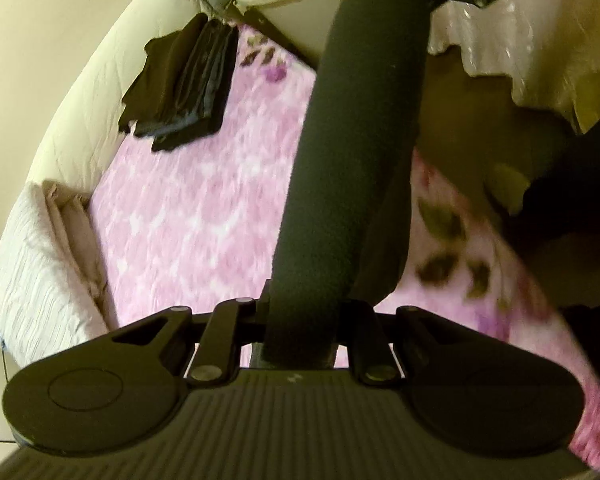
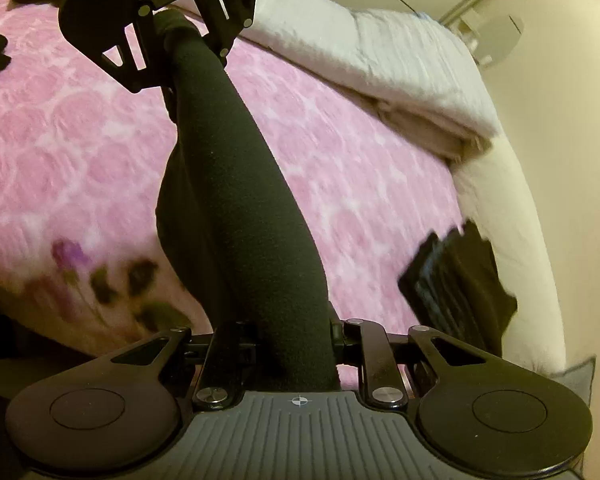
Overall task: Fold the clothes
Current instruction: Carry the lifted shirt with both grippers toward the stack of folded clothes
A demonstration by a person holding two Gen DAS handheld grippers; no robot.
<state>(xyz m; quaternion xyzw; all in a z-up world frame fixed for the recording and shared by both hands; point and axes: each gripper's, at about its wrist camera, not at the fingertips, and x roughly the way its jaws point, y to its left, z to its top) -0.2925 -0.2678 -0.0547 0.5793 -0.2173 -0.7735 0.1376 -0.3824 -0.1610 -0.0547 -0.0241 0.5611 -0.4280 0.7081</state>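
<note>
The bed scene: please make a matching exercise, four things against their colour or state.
Things:
1. blanket
2. garment
3. stack
4. pillow

Descriptions:
A. white, at the bed's edge
B. black, stretched between both grippers
C. pink, covering the bed
D. dark, folded, lying on the blanket

Pairs: 1-C, 2-B, 3-D, 4-A

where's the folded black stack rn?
The folded black stack lies on the pink blanket by the cream bed edge: upper left in left wrist view, lower right in right wrist view.
</note>
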